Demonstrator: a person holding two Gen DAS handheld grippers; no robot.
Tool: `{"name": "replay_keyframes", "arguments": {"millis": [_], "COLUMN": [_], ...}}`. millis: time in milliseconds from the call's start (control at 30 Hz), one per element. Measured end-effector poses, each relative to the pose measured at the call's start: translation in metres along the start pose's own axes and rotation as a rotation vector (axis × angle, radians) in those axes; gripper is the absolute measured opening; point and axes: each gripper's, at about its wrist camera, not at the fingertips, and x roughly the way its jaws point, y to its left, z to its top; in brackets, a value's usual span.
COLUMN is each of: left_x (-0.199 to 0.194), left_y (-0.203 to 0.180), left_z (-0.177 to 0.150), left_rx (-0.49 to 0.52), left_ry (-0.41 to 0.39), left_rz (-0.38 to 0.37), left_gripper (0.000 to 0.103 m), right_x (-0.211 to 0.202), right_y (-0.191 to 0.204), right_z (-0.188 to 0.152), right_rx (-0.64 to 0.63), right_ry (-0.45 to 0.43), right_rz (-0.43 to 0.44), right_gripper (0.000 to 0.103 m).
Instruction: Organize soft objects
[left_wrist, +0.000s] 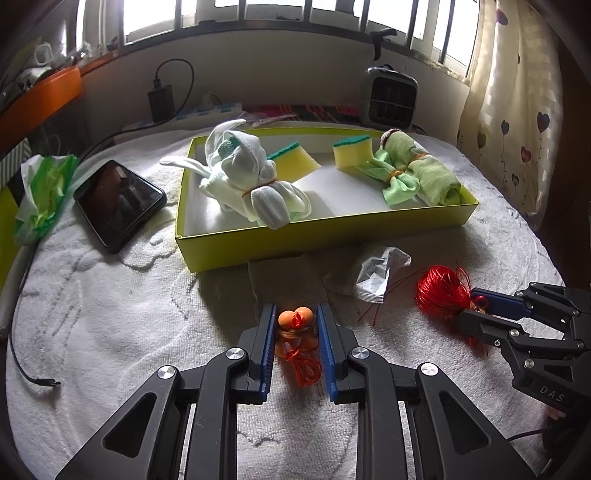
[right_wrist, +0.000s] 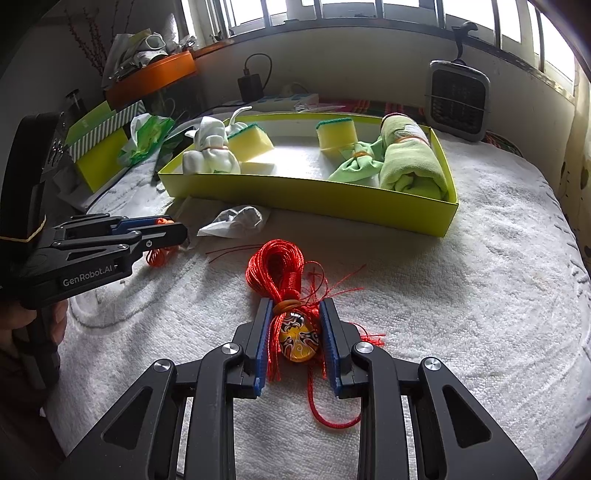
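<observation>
Clamping small orange bead charm with orange cord (left_wrist: 295, 320), left gripper (left_wrist: 296, 314) sits low centre of frame. Right gripper (right_wrist: 296, 309) clamped on red thread tassel with painted glass pendant (right_wrist: 297, 334), lower centre, on white towel (right_wrist: 480, 295). Yellow-green cardboard tray (right_wrist: 332, 201) above.

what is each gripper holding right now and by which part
Left gripper: small orange bead charm, by its sides. Right gripper: red cord tassel, at its painted glass pendant.

Black phone (left_wrist: 120, 205), charger (left_wrist: 161, 103), grey heater (left_wrist: 391, 98) around the white towel (left_wrist: 110, 314).
</observation>
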Motion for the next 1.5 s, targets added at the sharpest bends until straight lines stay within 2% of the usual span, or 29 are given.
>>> {"name": "replay_keyframes", "arguments": {"millis": [733,1500], "left_x": [-0.018,-0.042], "left_y": [0.002,-0.006], "left_z": [0.009,0.037], "left_rx": [-0.01,0.022], "left_ry": [-0.047,-0.119], "left_rz": [-0.036,-0.052], "left_gripper": [0.02,0.02], "right_x": [-0.014,-0.049], "right_y": [0.0,-0.008], "right_z": [0.004,0.023], "right_rx": [0.014,0.059], "right_ry": [-0.053,-0.185], "right_rz": [0.011,-0.014], "right_gripper": [0.026,0.026]}}
